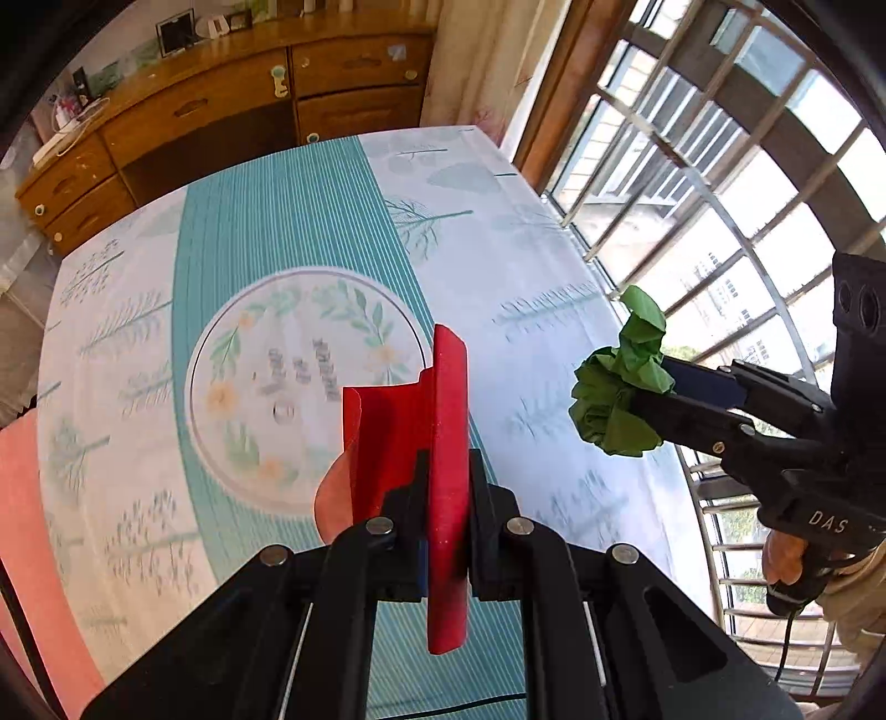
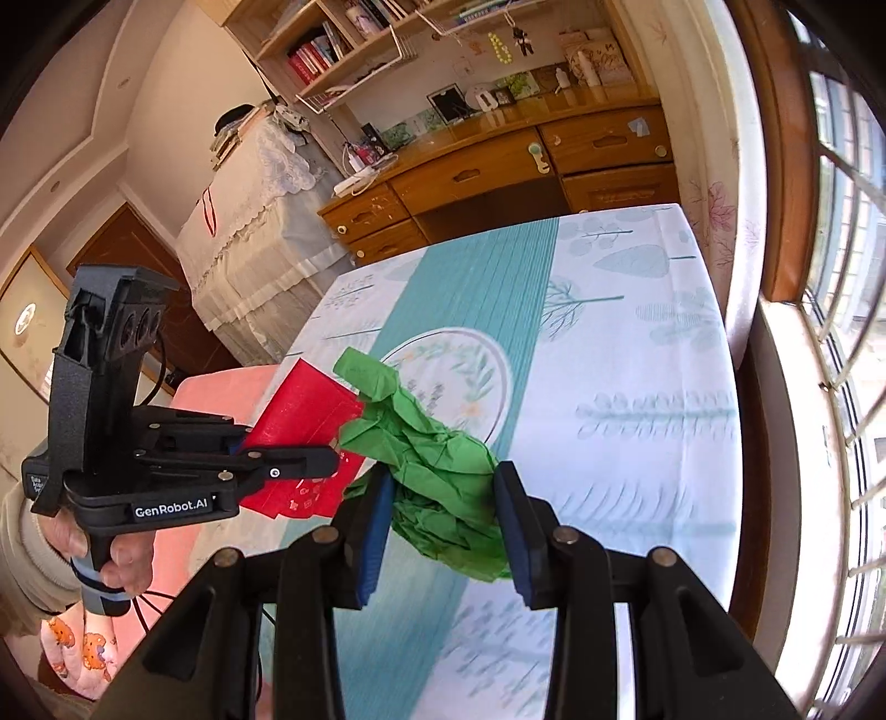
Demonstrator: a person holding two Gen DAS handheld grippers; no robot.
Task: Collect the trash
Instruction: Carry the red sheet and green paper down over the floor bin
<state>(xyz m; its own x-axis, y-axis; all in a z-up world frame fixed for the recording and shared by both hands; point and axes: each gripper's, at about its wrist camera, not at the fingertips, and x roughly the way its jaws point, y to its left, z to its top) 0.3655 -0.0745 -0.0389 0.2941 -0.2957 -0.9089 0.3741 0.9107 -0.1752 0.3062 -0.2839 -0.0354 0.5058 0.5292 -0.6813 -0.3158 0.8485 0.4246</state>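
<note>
My left gripper (image 1: 447, 498) pinches a thin, floppy red paper sheet (image 1: 443, 421); my right gripper (image 2: 443, 520) squeezes a light, springy crumpled green paper wad (image 2: 437, 459) mid-bulk.

Left tongs (image 1: 446, 487) clamp red paper (image 1: 443, 421); right tongs (image 1: 637, 396) grip crumpled green paper (image 1: 614, 393).

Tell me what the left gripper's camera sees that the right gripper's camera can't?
Only the left wrist view shows the barred window widely and the red paper edge-on, pinched in the left gripper.

Only the right wrist view shows the bookshelf and a lace-covered cabinet.

Both show the leaf-print tablecloth, the wooden dresser, and the crumpled green paper gripped by the right gripper.
</note>
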